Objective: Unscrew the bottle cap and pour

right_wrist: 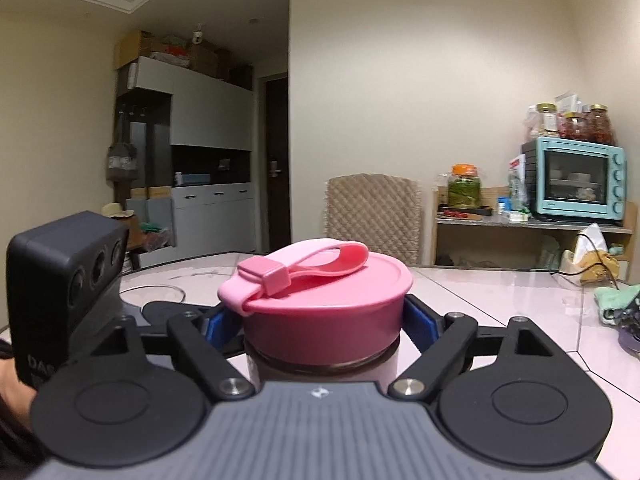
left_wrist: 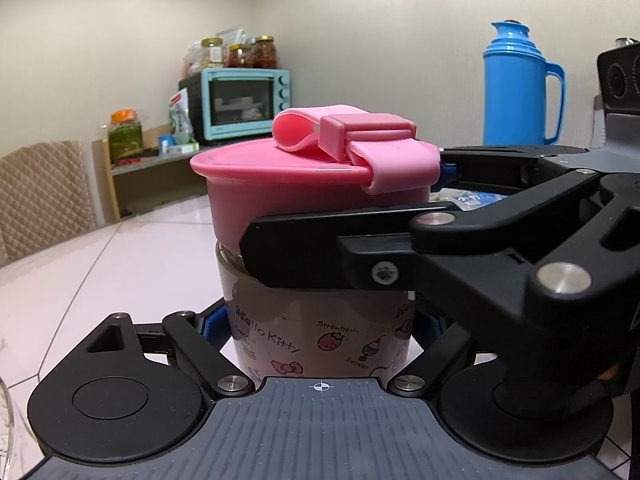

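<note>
Pale glossy tiles are covering the counter (right_wrist: 500, 292) where we are working, and cream walls are closing the room behind it. We are clamping our left tongs (left_wrist: 320, 328) on the glass body of the bottle (left_wrist: 320, 332), blue pads pressing it from both sides just under the cap. We are closing our right tongs (right_wrist: 322, 320) on the pink cap (right_wrist: 320, 300), one blue pad against each side of its wall; in the left view these tongs are reaching in from the right, across the bottle's neck. The bottle is standing upright on the counter, cartoon prints showing on its glass, and the cap's pink strap (right_wrist: 316, 260) is lying looped over the top. Farther out, a blue thermos (left_wrist: 520, 84) is standing on the counter, and a teal toaster oven (right_wrist: 576, 180) is sitting on a wooden shelf by the wall.
</note>
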{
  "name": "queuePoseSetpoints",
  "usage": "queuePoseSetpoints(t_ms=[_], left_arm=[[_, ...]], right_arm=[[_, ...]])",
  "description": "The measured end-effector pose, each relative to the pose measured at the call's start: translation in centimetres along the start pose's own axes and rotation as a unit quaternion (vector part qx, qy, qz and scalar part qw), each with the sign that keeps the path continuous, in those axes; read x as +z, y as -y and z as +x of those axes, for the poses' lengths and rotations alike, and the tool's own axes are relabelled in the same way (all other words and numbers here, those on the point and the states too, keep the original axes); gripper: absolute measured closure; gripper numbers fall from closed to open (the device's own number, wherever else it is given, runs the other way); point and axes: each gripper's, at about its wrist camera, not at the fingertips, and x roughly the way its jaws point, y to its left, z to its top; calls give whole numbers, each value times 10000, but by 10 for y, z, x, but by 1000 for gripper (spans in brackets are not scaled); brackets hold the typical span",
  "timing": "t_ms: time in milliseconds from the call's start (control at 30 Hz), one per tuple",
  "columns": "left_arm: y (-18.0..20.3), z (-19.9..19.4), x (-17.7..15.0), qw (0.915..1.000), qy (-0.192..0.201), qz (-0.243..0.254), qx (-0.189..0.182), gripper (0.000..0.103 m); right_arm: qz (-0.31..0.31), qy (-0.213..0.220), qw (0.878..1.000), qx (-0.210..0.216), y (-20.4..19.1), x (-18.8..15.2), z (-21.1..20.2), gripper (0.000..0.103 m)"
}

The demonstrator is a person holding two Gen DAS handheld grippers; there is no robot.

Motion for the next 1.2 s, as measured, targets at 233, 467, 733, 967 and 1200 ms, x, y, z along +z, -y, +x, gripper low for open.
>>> queuePoseSetpoints(t_ms=[233,467,733,967,1200], left_arm=[[0,1,0,10000,-2,2,1,13],[1,0,0,10000,-3,7,4,13],[0,1,-1,10000,-1,3,1,13],[0,1,-1,10000,-1,2,0,13],[1,1,-1,10000,-1,7,5,13]], right_arm=[[-179,-39,9941,1066,31,2,5,18],[-238,-27,9889,1464,40,4,3,18],[-133,31,9976,675,16,-1,-12,12],[62,71,9999,-90,0,2,-8,11],[248,15,9994,-244,-7,0,-1,17]])
